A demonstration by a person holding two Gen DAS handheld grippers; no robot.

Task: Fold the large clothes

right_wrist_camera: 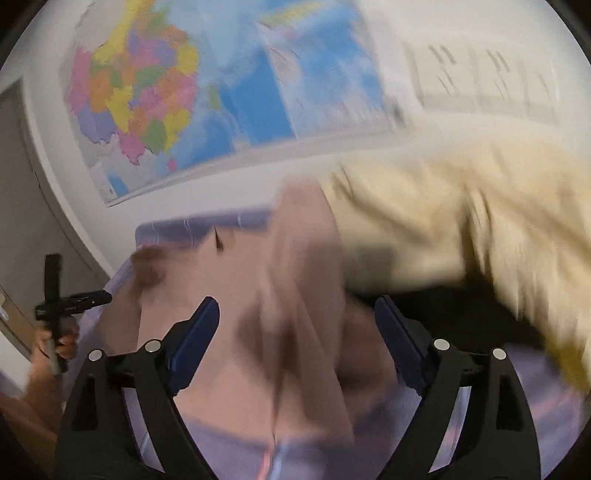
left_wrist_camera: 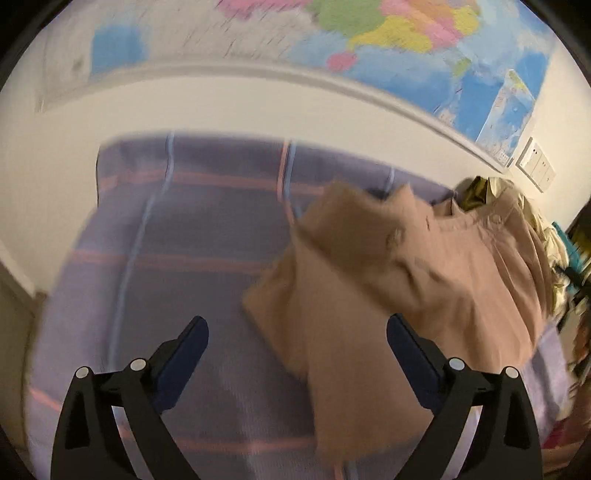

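Note:
A large tan-pink garment (left_wrist_camera: 388, 280) lies crumpled on a purple checked bed sheet (left_wrist_camera: 177, 258), to the right in the left wrist view. My left gripper (left_wrist_camera: 297, 328) is open and empty, just above the garment's near left edge. In the right wrist view the same garment (right_wrist_camera: 280, 280) lies under my right gripper (right_wrist_camera: 297, 310), which is open and empty above it. A cream-yellow garment (right_wrist_camera: 461, 221) is piled at the right, over something dark (right_wrist_camera: 461, 306). Both views are blurred.
A coloured wall map (left_wrist_camera: 388, 33) hangs on the white wall behind the bed; it also shows in the right wrist view (right_wrist_camera: 155, 96). The left gripper's handle (right_wrist_camera: 55, 295), held by a hand, is at the left. Wall switches (left_wrist_camera: 535, 166) are at the right.

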